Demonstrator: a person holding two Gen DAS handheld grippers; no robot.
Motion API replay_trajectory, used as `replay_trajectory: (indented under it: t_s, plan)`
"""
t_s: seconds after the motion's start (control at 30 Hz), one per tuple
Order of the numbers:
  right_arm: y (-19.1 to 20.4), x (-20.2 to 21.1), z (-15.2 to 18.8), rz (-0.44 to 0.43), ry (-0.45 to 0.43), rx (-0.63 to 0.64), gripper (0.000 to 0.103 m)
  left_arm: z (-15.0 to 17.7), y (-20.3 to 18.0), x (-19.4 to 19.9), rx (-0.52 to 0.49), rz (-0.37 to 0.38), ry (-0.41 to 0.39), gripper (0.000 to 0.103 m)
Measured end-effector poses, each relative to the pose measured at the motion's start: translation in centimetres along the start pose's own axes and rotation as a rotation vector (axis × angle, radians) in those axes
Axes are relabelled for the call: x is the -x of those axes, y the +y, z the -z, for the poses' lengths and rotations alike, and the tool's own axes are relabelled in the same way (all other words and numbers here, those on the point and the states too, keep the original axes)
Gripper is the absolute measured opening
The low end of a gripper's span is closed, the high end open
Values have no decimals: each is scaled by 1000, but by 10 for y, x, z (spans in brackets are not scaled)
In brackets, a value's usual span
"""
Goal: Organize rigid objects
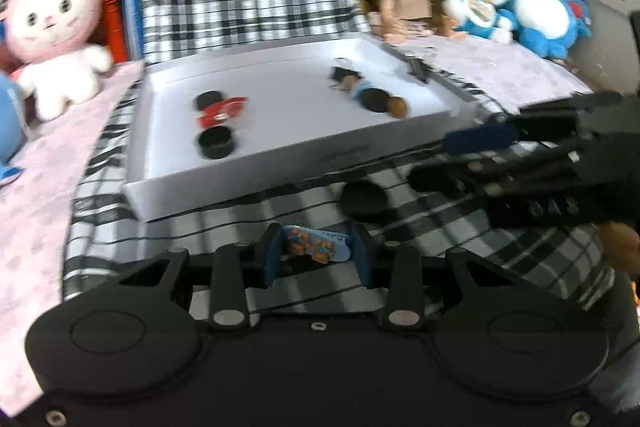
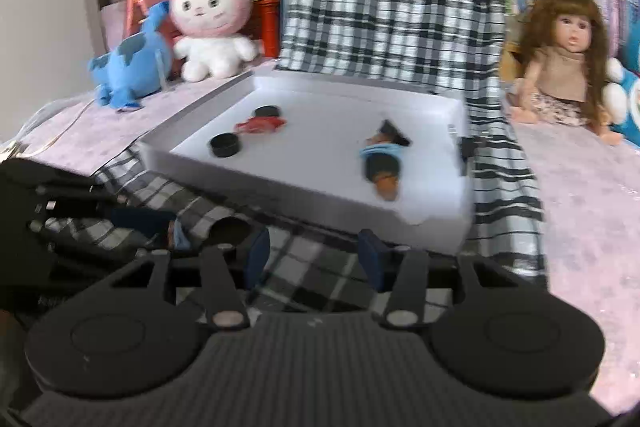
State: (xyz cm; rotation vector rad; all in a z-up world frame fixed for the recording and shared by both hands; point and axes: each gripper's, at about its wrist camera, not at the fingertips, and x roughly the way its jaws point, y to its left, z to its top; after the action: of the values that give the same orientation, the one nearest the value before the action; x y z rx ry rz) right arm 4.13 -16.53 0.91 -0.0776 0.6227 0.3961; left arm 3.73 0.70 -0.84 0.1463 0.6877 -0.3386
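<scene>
left wrist view: the left gripper (image 1: 317,254) has its fingers clenched on a small bear-print card (image 1: 316,243), lying on the checked cloth (image 1: 248,223) just before the white tray (image 1: 280,163); next, lift it in.

right wrist view: the right gripper (image 2: 316,259) hovers released, nothing between its fingers, beside a black cap (image 2: 230,229).

Child's bedroom: plush rabbit (image 2: 212,11), doll (image 2: 564,55).

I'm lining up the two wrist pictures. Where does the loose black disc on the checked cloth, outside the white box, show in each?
Left wrist view: the black disc lies right of centre, just before the white box's front wall, under the right tool.
Right wrist view: the disc sits low left of centre, partly hidden.
Shared landmark: the white box.
</scene>
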Motion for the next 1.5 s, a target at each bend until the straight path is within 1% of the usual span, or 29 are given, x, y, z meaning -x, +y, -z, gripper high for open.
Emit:
replay_trajectory:
  t_s: [0.13, 0.33, 0.5, 0.7, 0.77, 0.8, 0.83, 0.87, 1.03, 1.33, 1.4, 1.5]
  plan:
    - [15, -4, 2, -41, 4, 25, 65, 2, 18, 1, 49, -59, 1, 36]
    - [35, -11, 0, -88, 2, 42, 67, 4, 34, 6, 84, -106, -9, 36]
    - [50, -21, 1, -77, 8, 75, 67, 5, 40, 7, 100, -132, -6, 36]
    - [60, -28, 6, -30, 5, 102, 67, 6, 44, 6, 122, -145, -5, 36]
    - [62, -28, 6, -31, 3, 105, 56, 5, 44, 5, 128, -146, -7, 36]
    - [63, -28, 6, -31, 1, 102, 46, 5, 44, 5, 130, -146, -7, 36]
    - [64, -28, 6, -27, -2, 100, 40, 4, 45, 5, 133, -147, -8, 36]
    - [64, -28, 6, -25, -5, 100, 37, 4, 45, 5, 135, -149, -9, 36]
    - [64, -26, 6, -27, -16, 84, 37, 1, 48, 8, 153, -142, -21, 36]
    - [53, 0, -10, 1, -80, 63, 37, -20, 46, 26, 145, -116, -100, 36]
    - [49, 6, -16, 16, -99, 58, 37, -27, 45, 28, 138, -113, -118, 36]
    - [40, 10, -24, 68, -115, 53, 37, -38, 48, 23, 147, -97, -129, 36]
